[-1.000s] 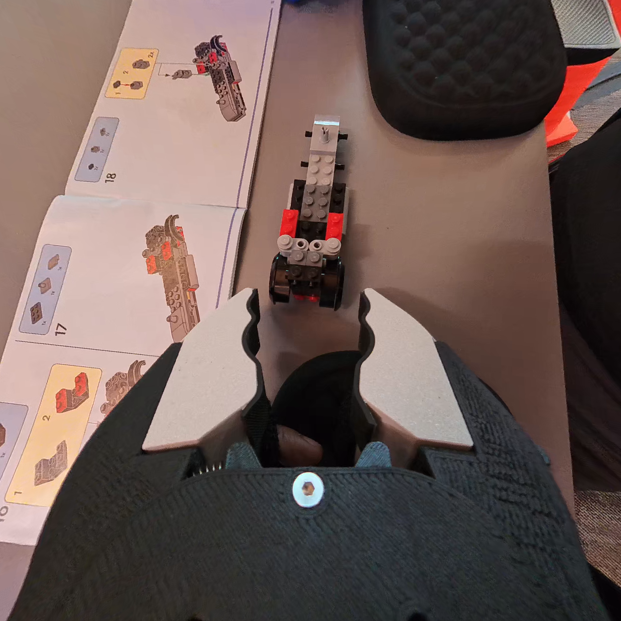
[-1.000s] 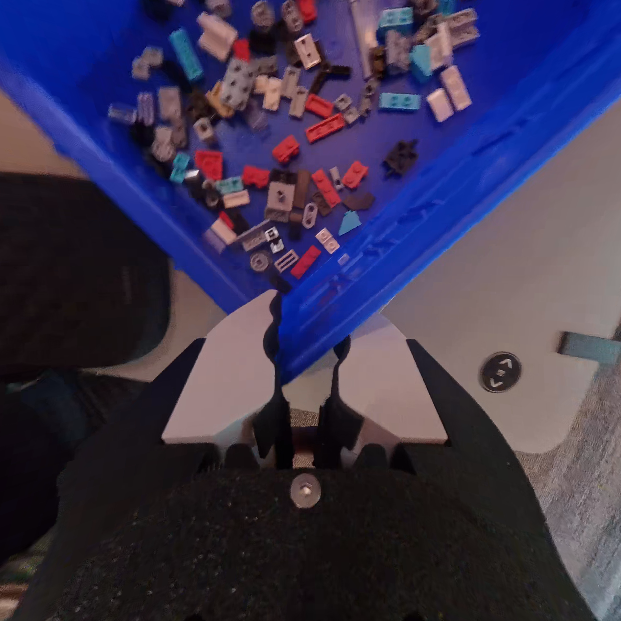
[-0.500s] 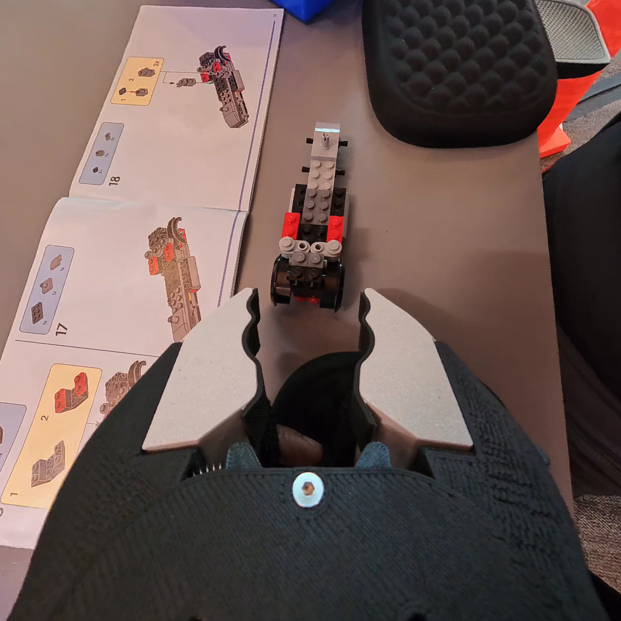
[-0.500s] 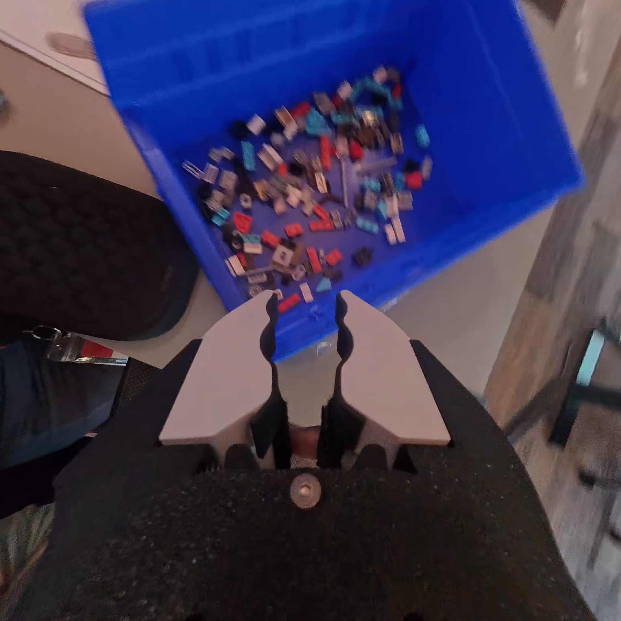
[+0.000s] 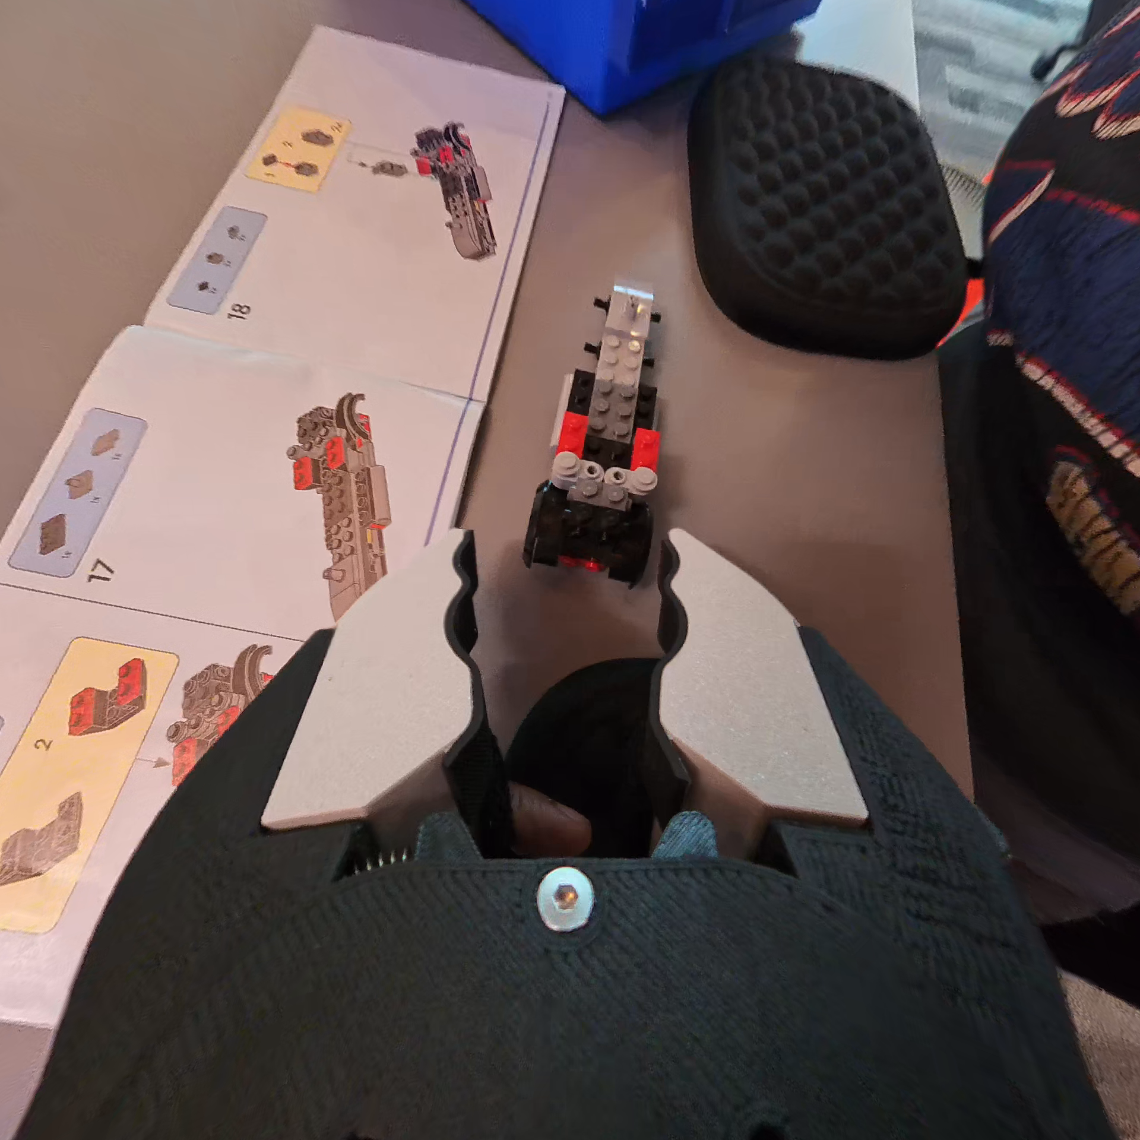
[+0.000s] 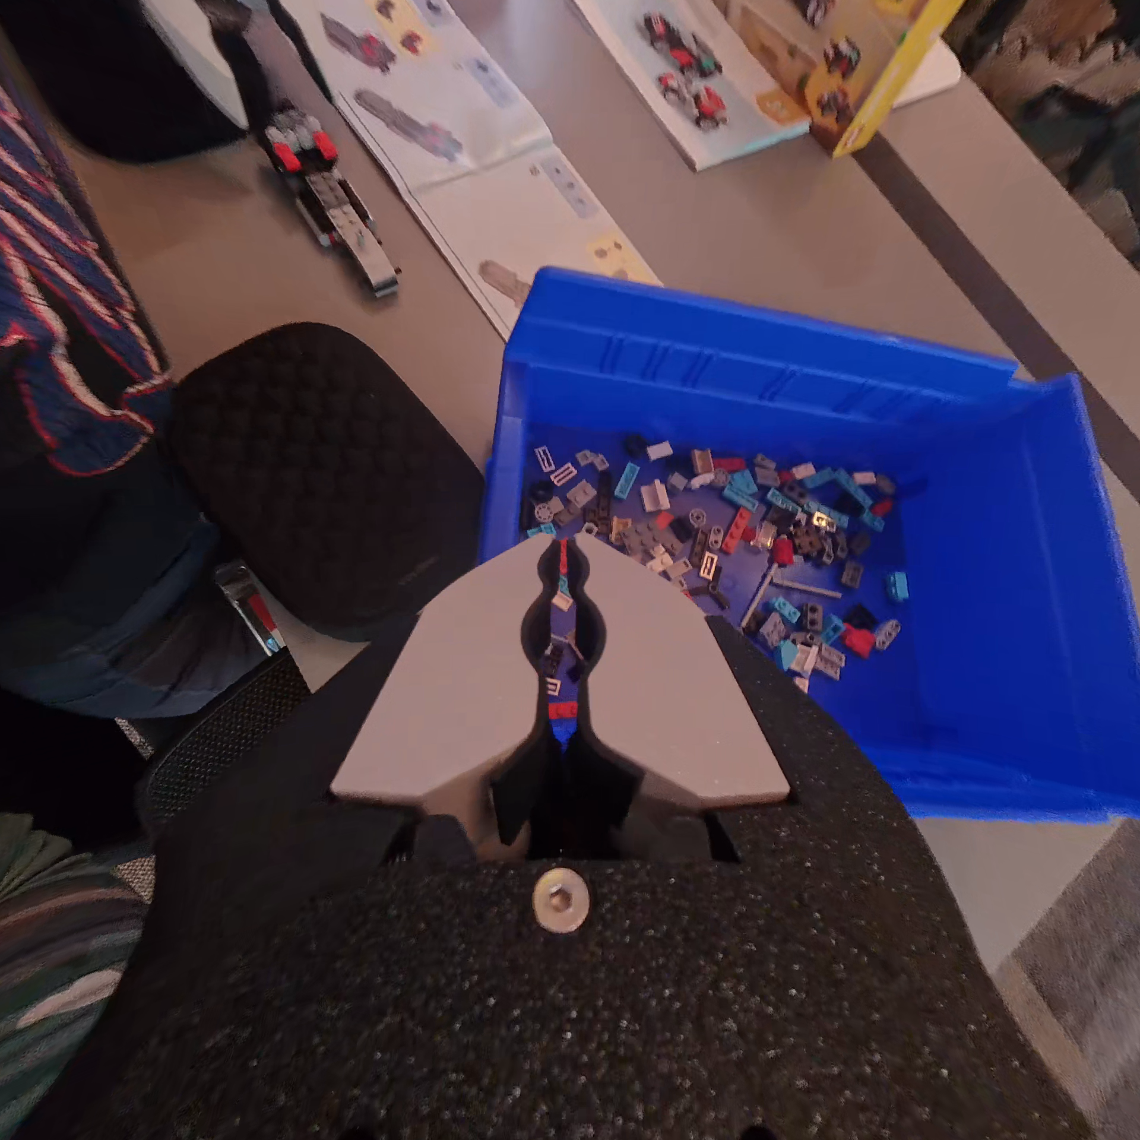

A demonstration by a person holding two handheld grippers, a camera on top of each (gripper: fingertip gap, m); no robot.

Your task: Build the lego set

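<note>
On a grey surface [image 5: 771, 493], the half-built lego model [image 5: 601, 444], a long grey, black and red vehicle body, lies just ahead of the left tongs [image 5: 567, 558], its black rear end near the gap between the fingertips but not touching them. Those tongs stand wide open and hold nothing. Left of the model, an open instruction booklet [image 5: 277, 345] lies flat, one edge running just beside it; a black dimpled pad [image 5: 826, 210] sits to its right, farther back. Across the surface, the right tongs [image 6: 564, 543] are nearly closed, only a thin slit showing between the fingers, with nothing seen gripped; they hang above the near left corner of a blue bin [image 6: 1018, 586] whose floor is scattered with loose lego pieces [image 6: 740, 530] in red, teal, grey and black. From that side the model [image 6: 327, 185] lies well apart from the bin, beyond the pad [image 6: 321, 469]. A yellow box [image 6: 863, 80] stands at the far edge.
</note>
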